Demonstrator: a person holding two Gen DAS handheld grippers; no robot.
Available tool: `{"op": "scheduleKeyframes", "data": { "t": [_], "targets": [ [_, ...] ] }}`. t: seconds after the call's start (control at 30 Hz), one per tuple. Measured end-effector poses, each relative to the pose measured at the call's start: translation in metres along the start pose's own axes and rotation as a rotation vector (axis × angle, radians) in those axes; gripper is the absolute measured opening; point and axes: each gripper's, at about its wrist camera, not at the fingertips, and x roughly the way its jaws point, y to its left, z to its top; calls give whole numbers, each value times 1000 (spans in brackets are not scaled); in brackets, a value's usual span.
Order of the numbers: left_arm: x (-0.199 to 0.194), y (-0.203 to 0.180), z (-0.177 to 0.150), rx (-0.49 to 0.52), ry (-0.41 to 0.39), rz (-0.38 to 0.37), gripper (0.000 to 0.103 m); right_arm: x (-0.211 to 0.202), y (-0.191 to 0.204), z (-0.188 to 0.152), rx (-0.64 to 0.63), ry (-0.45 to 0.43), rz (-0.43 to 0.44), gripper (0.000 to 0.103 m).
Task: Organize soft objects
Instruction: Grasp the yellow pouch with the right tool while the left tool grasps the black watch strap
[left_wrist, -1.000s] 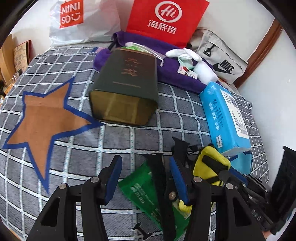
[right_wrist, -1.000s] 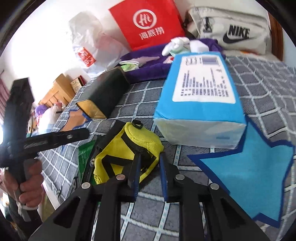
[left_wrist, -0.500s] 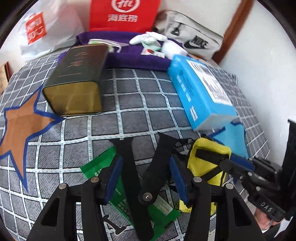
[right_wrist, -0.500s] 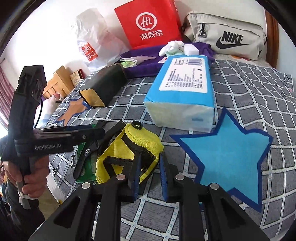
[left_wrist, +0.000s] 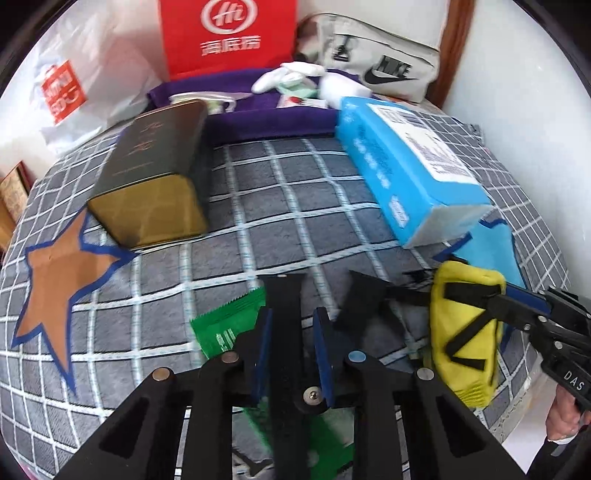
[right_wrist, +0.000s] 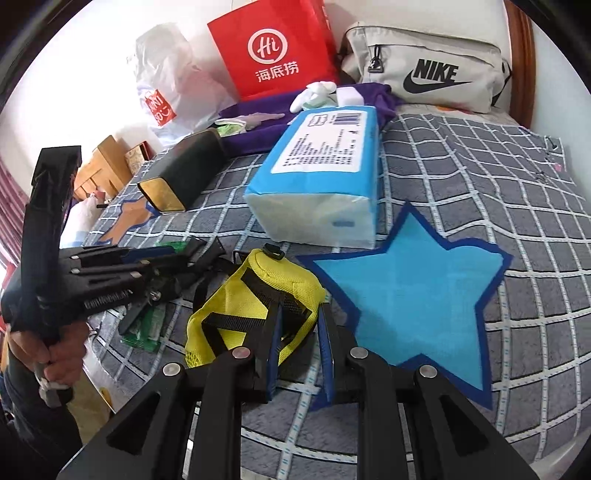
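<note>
A yellow pouch (right_wrist: 236, 306) with black straps lies on the checked bedcover beside a blue star patch (right_wrist: 406, 295). My right gripper (right_wrist: 300, 332) is shut on the pouch's edge, and it also shows in the left wrist view as the right gripper (left_wrist: 517, 301) on the yellow pouch (left_wrist: 465, 332). My left gripper (left_wrist: 291, 347) is closing its jaws around one arm of a black hinged tool (left_wrist: 282, 306), with the pads against it. The tool lies on a green packet (left_wrist: 225, 328). The left gripper (right_wrist: 173, 258) reaches in from the left.
A blue tissue pack (right_wrist: 321, 177) lies just behind the pouch, and a dark tin box (left_wrist: 155, 170) sits by a brown star patch (left_wrist: 55, 273). Purple cloth (left_wrist: 266, 118) with white soft items, a red bag (left_wrist: 229, 33), a grey Nike bag (right_wrist: 428, 70) and a white plastic bag line the back.
The left gripper slid right over the green packet and black tool, rolled, then narrowed its jaws onto one arm of the tool. The right gripper shifted sideways with the pouch still in it.
</note>
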Motion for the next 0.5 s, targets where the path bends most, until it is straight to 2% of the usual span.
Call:
{"op": "scheduleKeyframes", "data": {
  "t": [0.23,0.33,0.5],
  "targets": [
    [-11,19,-12,-50,21,6,22,-5,-16,-3,18,1,-36,19],
    [-11,23,-17,-89,41,-16,22,-6,-20,-5,33,4,-35,19],
    [-7,17,-20,-93,30,-11,27,-8,-15,-7,27,4,-41,26]
  ]
}}
